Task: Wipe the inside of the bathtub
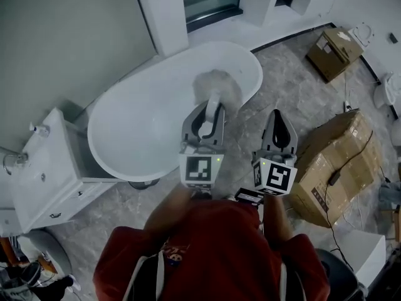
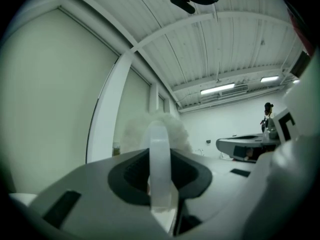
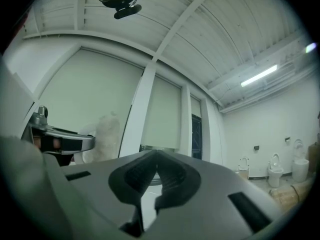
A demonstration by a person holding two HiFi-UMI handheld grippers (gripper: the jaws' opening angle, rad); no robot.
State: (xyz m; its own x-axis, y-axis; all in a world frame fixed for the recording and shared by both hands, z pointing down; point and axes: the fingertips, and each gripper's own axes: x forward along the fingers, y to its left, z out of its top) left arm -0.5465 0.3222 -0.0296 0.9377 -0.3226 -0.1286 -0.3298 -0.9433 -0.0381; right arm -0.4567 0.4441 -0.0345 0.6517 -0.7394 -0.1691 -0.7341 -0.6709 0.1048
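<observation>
**Bathtub** (image 1: 141, 127): white, oval, free-standing. It fills the centre-left of the head view and its long axis runs from lower left to upper right. The inside shows bare and white.

**Left tongs** (image 1: 208, 116): at frame centre, over the tub's right-hand end. They are clamped on the pale, see-through handle (image 2: 160, 154) of a duster. The left gripper view shows the handle pinched upright between both jaws.

**Duster** (image 1: 216, 85): its fluffy off-white head sits beyond the jaw tips and overlaps the tub's upper-right end. I cannot tell whether it touches the tub.

**Right tongs** (image 1: 280, 132): just right of the left pair, over the grey marbled floor (image 1: 276, 86) and outside the tub. The jaws are closed tip to tip with nothing between them.

**Person**: red top (image 1: 213, 256) at the bottom centre of the frame.

**Sink cabinet** (image 1: 47, 180): white, at the left edge, just beside the tub's lower-left end.

**Large cardboard box** (image 1: 338, 162): right of frame, with a black cable lying across it.

**Small cardboard box** (image 1: 334, 52): upper right, well apart from the tub.

**Toilets** (image 3: 275, 173): white, along the far wall at lower right of the right gripper view.
</observation>
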